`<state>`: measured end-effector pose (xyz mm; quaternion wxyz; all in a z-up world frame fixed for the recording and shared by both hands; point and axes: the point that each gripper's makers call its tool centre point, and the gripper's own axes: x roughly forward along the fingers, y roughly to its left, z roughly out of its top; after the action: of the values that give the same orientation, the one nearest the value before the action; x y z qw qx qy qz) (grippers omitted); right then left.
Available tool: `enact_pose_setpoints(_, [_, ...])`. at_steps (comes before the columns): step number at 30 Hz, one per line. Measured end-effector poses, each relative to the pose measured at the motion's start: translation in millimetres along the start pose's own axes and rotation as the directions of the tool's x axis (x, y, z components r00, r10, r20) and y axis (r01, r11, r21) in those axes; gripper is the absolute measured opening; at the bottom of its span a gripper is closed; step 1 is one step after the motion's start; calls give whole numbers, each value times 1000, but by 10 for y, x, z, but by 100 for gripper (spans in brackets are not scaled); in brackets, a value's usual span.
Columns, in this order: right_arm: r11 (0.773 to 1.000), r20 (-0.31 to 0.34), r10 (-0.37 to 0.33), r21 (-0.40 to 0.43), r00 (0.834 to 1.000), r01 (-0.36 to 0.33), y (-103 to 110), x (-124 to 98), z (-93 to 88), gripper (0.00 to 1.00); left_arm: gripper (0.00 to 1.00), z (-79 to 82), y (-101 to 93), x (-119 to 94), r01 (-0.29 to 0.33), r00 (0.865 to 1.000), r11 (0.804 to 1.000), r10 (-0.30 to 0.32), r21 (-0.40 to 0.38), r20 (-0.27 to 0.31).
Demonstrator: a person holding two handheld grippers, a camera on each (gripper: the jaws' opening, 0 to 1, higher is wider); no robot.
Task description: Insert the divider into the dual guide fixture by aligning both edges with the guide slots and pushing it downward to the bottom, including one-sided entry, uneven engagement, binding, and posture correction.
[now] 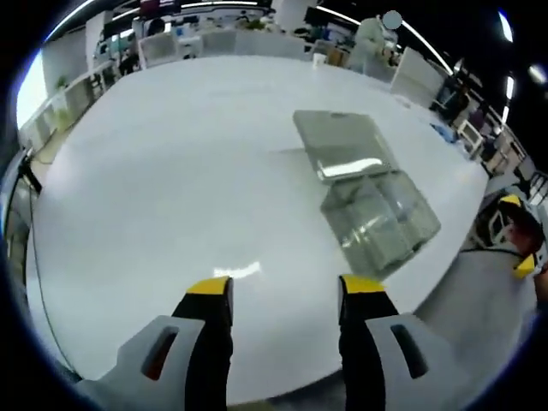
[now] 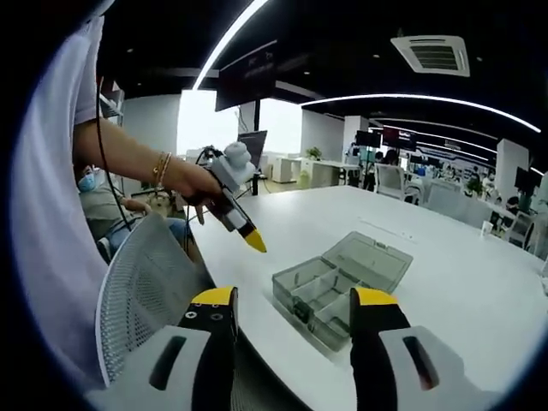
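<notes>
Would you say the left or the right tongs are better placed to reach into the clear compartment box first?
Probably the left tongs: open and empty, pointed down over the table near the open clear box. The right tongs, also open, sit off the table edge, above a mesh chair.

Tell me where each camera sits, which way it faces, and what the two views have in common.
Left gripper view: rides the left gripper, looking down along its open jaws across the white table at the clear compartment box; the right gripper shows at the right edge.
Right gripper view: rides the right gripper, low at the table edge beside a mesh chair, facing the box with its lid open; the person's hand holds the left gripper.
Shared: the box, the table, the opposite gripper.
</notes>
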<state>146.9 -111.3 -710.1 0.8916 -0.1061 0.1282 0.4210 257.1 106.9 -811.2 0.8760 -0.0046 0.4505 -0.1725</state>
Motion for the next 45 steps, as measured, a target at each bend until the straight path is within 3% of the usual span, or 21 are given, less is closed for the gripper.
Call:
enact_pose_setpoints(6, [1000, 4, 2, -12, 1000, -2, 0, -1, 4, 48, 47, 43, 39, 148, -39, 998, 999, 38, -14, -53])
enact_pose_setpoints(8, [1000, 2, 2, -16, 1000, -2, 2, -1, -2, 48, 47, -7, 52, 170, -63, 993, 998, 60, -26, -99])
enact_pose_setpoints(15, [1000, 8, 3, -25, 1000, -3, 4, -5, 5, 48, 47, 2, 139, 318, -120, 980, 993, 117, -13, -161])
enact_pose_setpoints(19, [1000, 18, 1, -25, 1000, 0, -3, -12, 19, 48, 46, -50, 220, 364, -171, 962, 985, 161, -26, -219])
enact_pose_setpoints(21, [1000, 22, 1, -25, 1000, 0, -4, -13, 26, 48, 46, -116, 297, 360, -209, 942, 978, 197, -15, -270])
enact_pose_setpoints(23, [1000, 25, 1, -23, 1000, 0, -2, -16, 30, 48, 46, -117, 332, 394, -215, 939, 977, 208, 3, -274])
enact_pose_setpoints(25, [1000, 25, 1, -24, 1000, 0, 1, -19, 28, 48, 46, -193, 330, 393, -226, 929, 971, 192, -74, -317])
enact_pose_setpoints(29, [1000, 28, 3, -21, 1000, -2, 9, -23, 32, 48, 45, -183, 417, 406, -251, 921, 966, 219, -61, -322])
enact_pose_setpoints(34, [1000, 29, 6, -19, 1000, -6, 24, -30, 32, 48, 45, -197, 398, 398, -254, 920, 962, 210, -96, -331])
enact_pose_setpoints(45, [1000, 24, 9, -20, 1000, -9, 41, -31, 32, 47, 44, -214, 445, 408, -283, 901, 957, 239, -71, -362])
